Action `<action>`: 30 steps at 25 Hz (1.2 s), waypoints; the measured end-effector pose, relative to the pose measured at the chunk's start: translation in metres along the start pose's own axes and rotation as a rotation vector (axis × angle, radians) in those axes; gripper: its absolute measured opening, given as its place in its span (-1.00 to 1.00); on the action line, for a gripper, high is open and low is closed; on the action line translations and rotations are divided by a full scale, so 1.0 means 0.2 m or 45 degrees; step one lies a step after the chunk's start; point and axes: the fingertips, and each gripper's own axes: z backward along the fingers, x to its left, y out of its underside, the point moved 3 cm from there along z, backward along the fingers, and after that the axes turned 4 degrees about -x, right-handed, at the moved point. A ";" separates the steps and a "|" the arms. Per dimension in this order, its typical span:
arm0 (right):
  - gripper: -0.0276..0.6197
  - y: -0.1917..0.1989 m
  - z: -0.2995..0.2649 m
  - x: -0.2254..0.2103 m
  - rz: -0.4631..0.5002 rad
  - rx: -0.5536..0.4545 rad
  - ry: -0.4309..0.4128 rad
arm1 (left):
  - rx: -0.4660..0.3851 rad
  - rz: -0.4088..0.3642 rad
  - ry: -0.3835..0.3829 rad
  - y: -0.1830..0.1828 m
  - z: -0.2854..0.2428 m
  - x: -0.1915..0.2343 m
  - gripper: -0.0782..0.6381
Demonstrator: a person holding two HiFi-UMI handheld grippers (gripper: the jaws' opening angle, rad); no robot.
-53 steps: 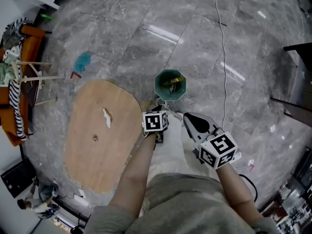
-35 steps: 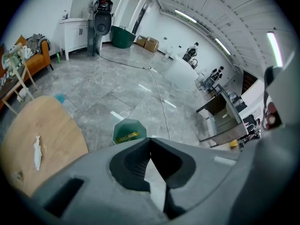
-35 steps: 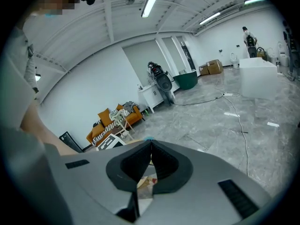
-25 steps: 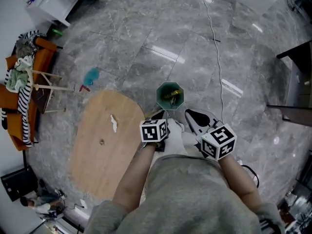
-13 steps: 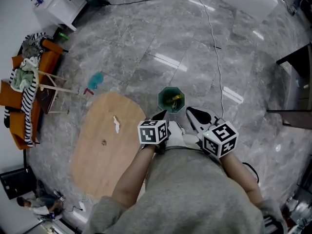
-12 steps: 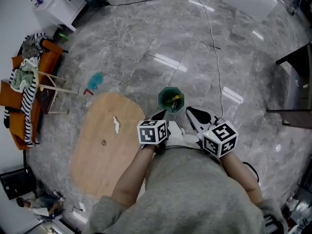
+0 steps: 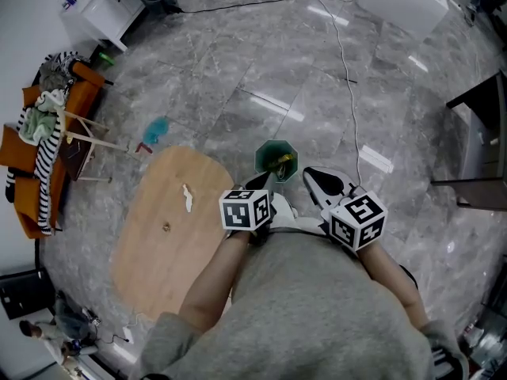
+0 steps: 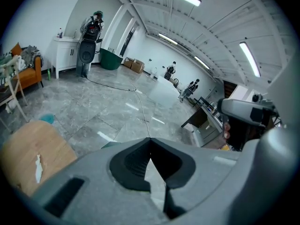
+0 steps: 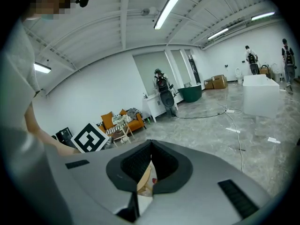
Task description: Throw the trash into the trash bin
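Noted at far left an orange sofa [image 7: 17, 172] and a light wooden rack [image 7: 91, 142], near the rounded wooden table's [image 7: 150, 267] left edge. Found a white crumpled paper scrap [image 7: 187, 198] lying on that table, well apart from the green octagonal trash bin [image 7: 276, 161] just off its right edge. Held left gripper [image 7: 260, 183] with jaws pressed together on nothing, right gripper [image 7: 321, 183] likewise, both just short of the bin. Saw open grey marble floor [image 7: 238, 70] beyond, crossed by a thin cable [image 7: 348, 81].

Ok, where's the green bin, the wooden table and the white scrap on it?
green bin [image 7: 260, 159]: head view, its left wall.
wooden table [image 7: 154, 248]: head view, a bare part of its top.
white scrap [image 7: 188, 199]: head view, its middle.
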 end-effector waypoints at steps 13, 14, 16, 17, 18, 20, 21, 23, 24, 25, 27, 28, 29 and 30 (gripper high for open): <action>-0.89 0.03 0.02 0.12 0.012 -0.009 -0.079 | -0.079 0.058 -0.043 0.06 0.15 0.01 -0.75; -0.89 0.03 0.02 0.12 0.015 -0.010 -0.087 | -0.084 0.062 -0.049 0.06 0.16 0.01 -0.75; -0.89 0.03 0.02 0.14 0.023 -0.012 -0.103 | -0.097 0.072 -0.056 0.07 0.17 0.00 -0.75; -0.89 0.03 0.02 0.14 0.027 -0.012 -0.112 | -0.103 0.079 -0.058 0.08 0.18 0.01 -0.75; -0.89 0.03 0.01 0.15 0.032 -0.011 -0.121 | -0.109 0.086 -0.061 0.08 0.19 0.01 -0.75; -0.89 0.03 0.01 0.16 0.040 -0.008 -0.138 | -0.122 0.100 -0.070 0.09 0.21 0.01 -0.75; -0.89 0.03 0.00 0.18 0.043 -0.006 -0.148 | -0.129 0.105 -0.078 0.09 0.22 0.02 -0.75; -0.89 0.03 -0.02 0.22 0.053 0.002 -0.173 | -0.147 0.115 -0.100 0.10 0.25 0.04 -0.75; -0.89 0.03 -0.03 0.23 0.061 0.007 -0.187 | -0.155 0.124 -0.109 0.10 0.27 0.06 -0.75; -0.89 0.02 -0.03 0.24 0.068 0.013 -0.200 | -0.162 0.134 -0.117 0.11 0.28 0.06 -0.75; -0.89 0.03 -0.05 0.25 0.078 0.025 -0.223 | -0.174 0.151 -0.132 0.11 0.29 0.07 -0.75; -0.89 0.03 -0.05 0.25 0.082 0.031 -0.235 | -0.179 0.157 -0.139 0.12 0.29 0.07 -0.75; -0.89 0.03 -0.06 0.25 0.087 0.038 -0.248 | -0.186 0.163 -0.146 0.12 0.30 0.08 -0.75; -0.89 0.03 -0.07 0.26 0.094 0.046 -0.263 | -0.194 0.173 -0.153 0.12 0.31 0.08 -0.75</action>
